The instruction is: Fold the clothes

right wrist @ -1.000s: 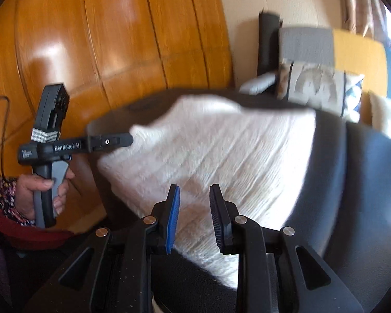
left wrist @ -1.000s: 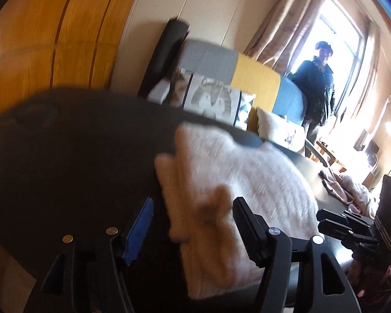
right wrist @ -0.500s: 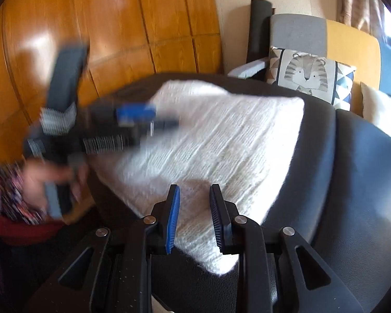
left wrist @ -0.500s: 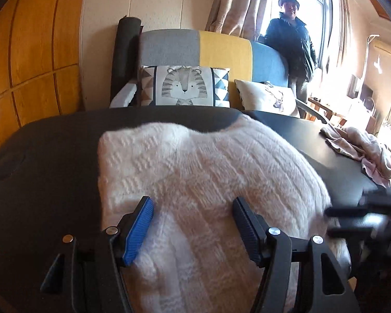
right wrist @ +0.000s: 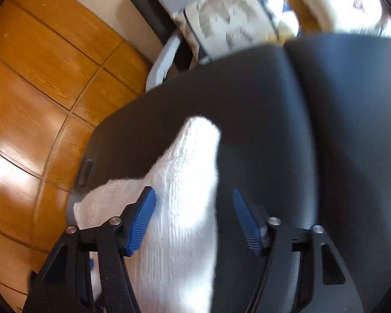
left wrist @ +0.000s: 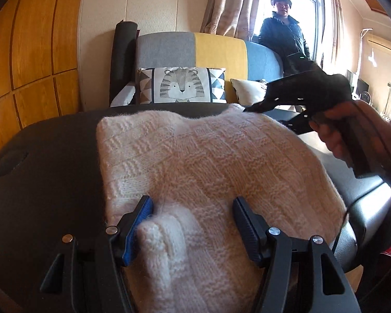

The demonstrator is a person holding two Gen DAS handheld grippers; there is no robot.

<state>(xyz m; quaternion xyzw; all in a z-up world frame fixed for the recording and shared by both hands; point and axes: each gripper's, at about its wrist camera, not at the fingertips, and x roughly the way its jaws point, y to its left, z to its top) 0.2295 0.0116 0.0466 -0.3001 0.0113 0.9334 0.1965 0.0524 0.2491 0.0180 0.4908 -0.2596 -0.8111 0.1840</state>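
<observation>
Clothes here meant one cream-white, chunky knitted sweater (left wrist: 200,172), lying as a folded slab across the black padded surface (left wrist: 47,172), its near edge hanging toward the left wrist camera. The left hand-held gripper (left wrist: 193,224) stood spread over that near edge, blue pad at one side and black pad at the other, with a thick rolled cuff of knit rising between them — the pads did not look pressed into it. The right hand-held gripper (right wrist: 194,216) was opening; a corner of the sweater (right wrist: 185,195) lay between its blue pads, touching the left one and clear of the other, so it seemed let go rather than pinched. In the left view that tool and the hand on it (left wrist: 357,135) showed blurred near the far right corner of the knit.

The step in hand looked like finishing a fold and tidying. To do it well, the released corner should settle flat before the right tool drew away, so the loose yarn did not snag on a ribbed pad. The bulky cuff by the left pad wanted tucking under or smoothing — thick knit springs back, so a slow press along the crease would likely hold better than a quick pat.
</observation>
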